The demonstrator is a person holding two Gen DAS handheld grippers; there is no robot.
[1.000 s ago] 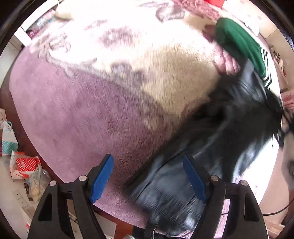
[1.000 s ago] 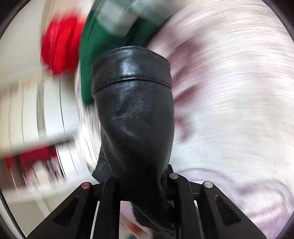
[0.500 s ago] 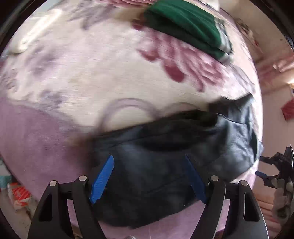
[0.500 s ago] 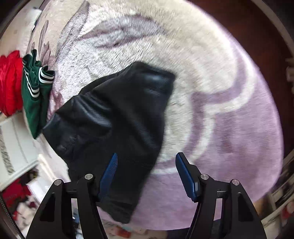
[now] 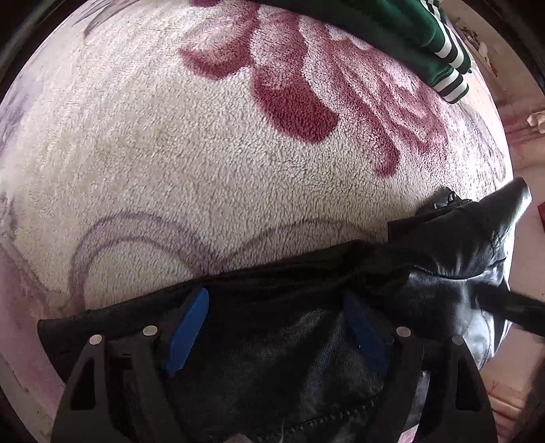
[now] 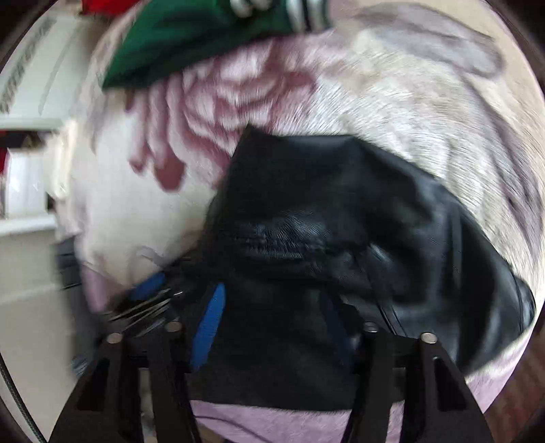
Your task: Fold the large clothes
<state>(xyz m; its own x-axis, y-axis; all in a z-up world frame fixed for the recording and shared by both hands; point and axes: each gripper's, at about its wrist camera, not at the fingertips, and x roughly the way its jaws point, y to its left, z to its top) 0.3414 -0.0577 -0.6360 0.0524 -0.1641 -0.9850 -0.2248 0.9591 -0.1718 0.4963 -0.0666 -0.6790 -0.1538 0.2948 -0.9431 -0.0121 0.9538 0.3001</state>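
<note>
The left gripper (image 5: 276, 329) hung with its blue fingers (image 5: 186, 330) spread wide and clasping nothing, the black leather jacket (image 5: 306, 344) lying under and between them on the fleece blanket (image 5: 204, 153), probably so that its bunched edge could be pinched and squared. Beyond the fingers, well apart, sat a folded green garment (image 5: 408, 30). The right gripper (image 6: 272, 327) was likewise parted and empty, its view blurred, the jacket heaped between and ahead of its fingers (image 6: 207, 323); I judged the fold barely begun, since the leather lay crumpled, not flat.
</note>
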